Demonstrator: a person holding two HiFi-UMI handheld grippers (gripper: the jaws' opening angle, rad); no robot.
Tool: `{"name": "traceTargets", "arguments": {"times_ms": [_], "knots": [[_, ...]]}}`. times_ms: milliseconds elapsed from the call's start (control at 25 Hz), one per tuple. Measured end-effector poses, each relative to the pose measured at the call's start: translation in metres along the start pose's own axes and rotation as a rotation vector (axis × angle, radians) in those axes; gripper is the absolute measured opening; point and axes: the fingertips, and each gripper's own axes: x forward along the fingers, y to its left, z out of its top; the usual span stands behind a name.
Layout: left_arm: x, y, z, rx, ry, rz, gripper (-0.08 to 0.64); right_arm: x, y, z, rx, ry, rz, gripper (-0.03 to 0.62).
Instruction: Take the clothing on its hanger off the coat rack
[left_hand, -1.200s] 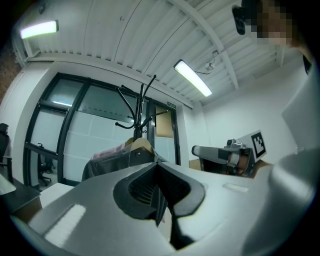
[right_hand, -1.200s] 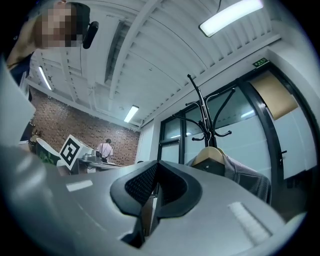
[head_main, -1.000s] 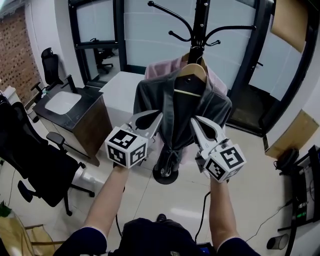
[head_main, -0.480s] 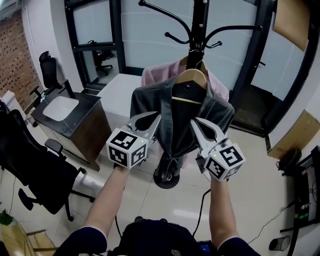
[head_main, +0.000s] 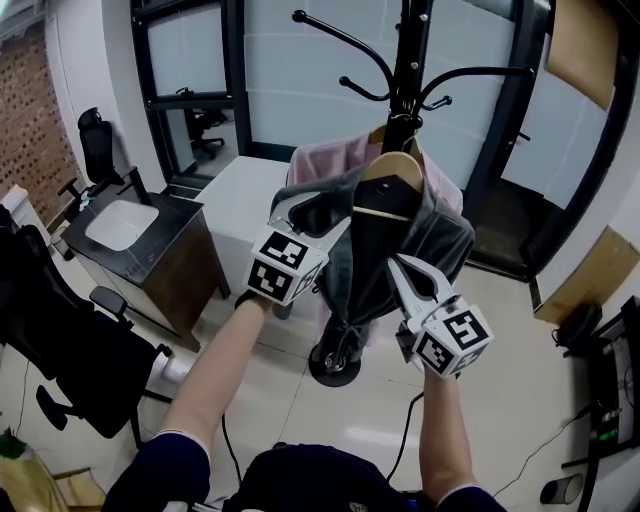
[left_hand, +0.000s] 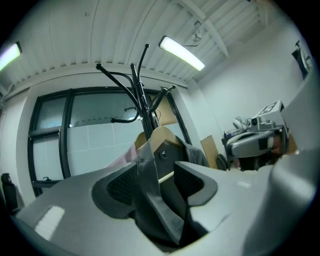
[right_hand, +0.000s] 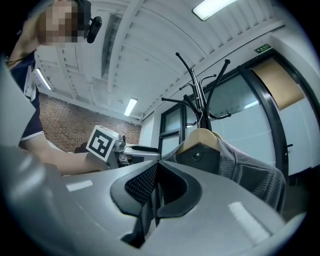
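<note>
Tiled office floor (head_main: 330, 420), with glass partitions behind. The coat rack (head_main: 405, 70) stands centre frame. The grey robe (head_main: 445, 235) is on its wooden hanger (head_main: 392, 170), hung on the rack pole just under the hooks. A pink garment (head_main: 320, 160) hangs behind it on the rack's left side.

Change vs one second ago: the left gripper (head_main: 325, 205) has gone from low in front of the rack up to the robe's left shoulder, close to the hanger. Its jaws were together and are now opening. They stand apart with the robe's lapel (left_hand: 150, 195) running between them, not pinched.

The right gripper (head_main: 400, 265) is much where it was, low in front of the rack, just right of the robe's front. Its jaws are together with nothing between them. The robe is still on the rack.
</note>
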Motion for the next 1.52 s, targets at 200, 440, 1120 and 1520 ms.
{"name": "traceTargets", "arguments": {"times_ms": [200,440,1120,1520], "knots": [[0.033,0.018,0.012,0.175,0.082,-0.002,0.269,-0.008,-0.004,0.005,-0.001,-0.016,-0.036,0.002],[0.075,0.026,0.006,0.303,0.195,-0.043,0.316,-0.018,-0.009,0.012,-0.012,-0.036,-0.074,0.002],[0.111,0.030,-0.021,0.573,0.307,-0.021,0.087,-0.033,-0.027,0.008,0.001,-0.046,-0.134,0.002],[0.104,0.030,-0.012,0.507,0.323,-0.042,0.078,-0.039,-0.029,0.006,0.018,-0.062,-0.141,0.002]]}}
